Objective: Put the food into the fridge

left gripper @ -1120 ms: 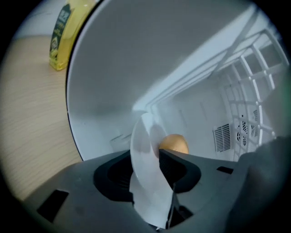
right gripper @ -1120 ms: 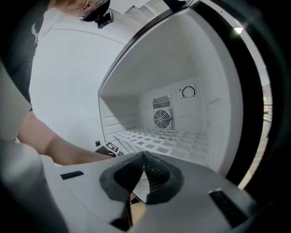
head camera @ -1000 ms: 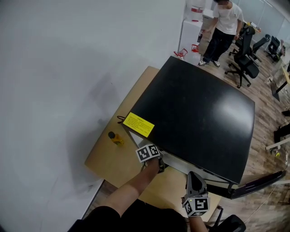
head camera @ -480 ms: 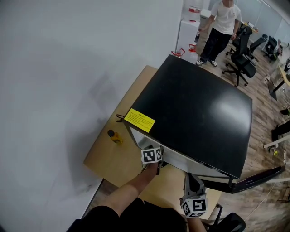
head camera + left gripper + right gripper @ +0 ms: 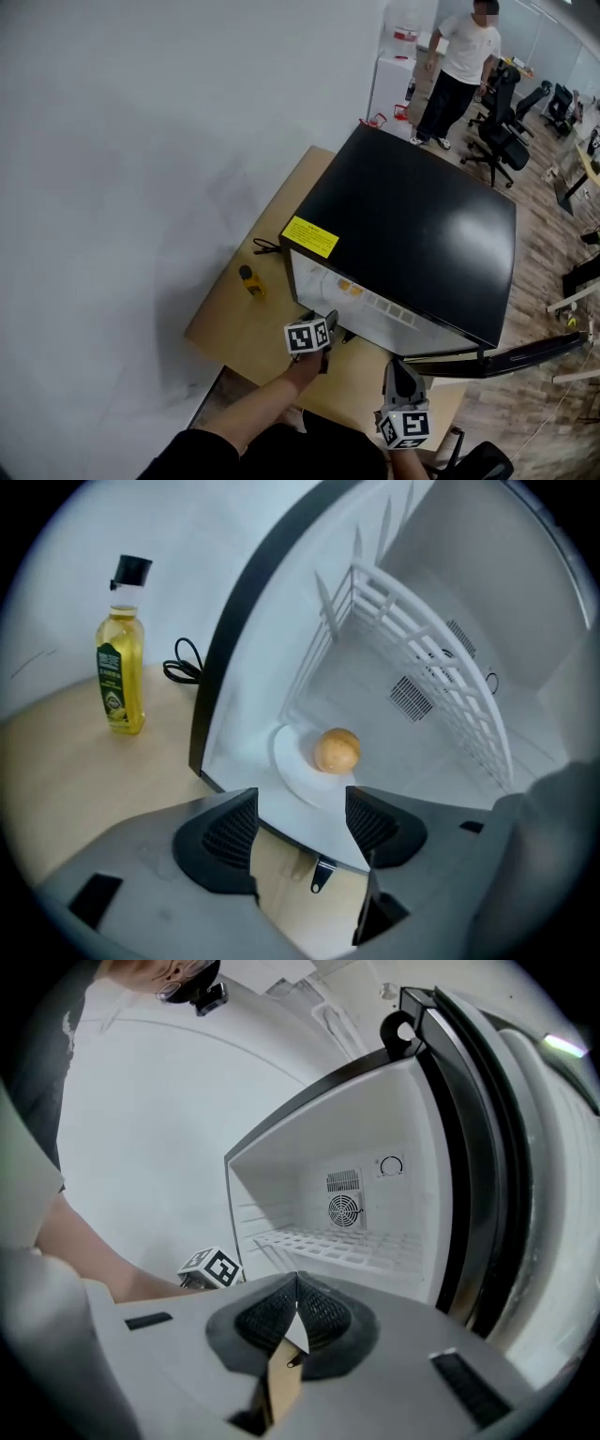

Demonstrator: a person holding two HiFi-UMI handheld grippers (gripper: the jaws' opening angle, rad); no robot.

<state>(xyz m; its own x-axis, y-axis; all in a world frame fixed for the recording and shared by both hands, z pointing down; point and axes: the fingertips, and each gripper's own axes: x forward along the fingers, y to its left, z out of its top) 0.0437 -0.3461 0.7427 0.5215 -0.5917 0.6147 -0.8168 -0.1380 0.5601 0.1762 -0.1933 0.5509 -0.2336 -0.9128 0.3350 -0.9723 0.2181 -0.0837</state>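
- The food, a tan, nearly round lump, sits on a white plate on the floor of the open fridge, near its front edge and towards its left wall.
- From the left hand-held gripper the food lies just beyond the jaw tips, farther in and a little right of the gap's midline. Both plate and food are apart from the pads.
- That gripper's jaws are opening and stand wide. Nothing is between them; only the fridge's front edge and the surface show through the gap.
- The right hand-held gripper is closed, pad against pad, on nothing. It hangs nearer the person, by the swung-out door, so the left one is clearly nearer the food.
- Being close to round, the food shows no long axis and points no particular way. I judge its placing done, with the door the step left.
- An oil bottle stands upright on the surface, left of the fridge.
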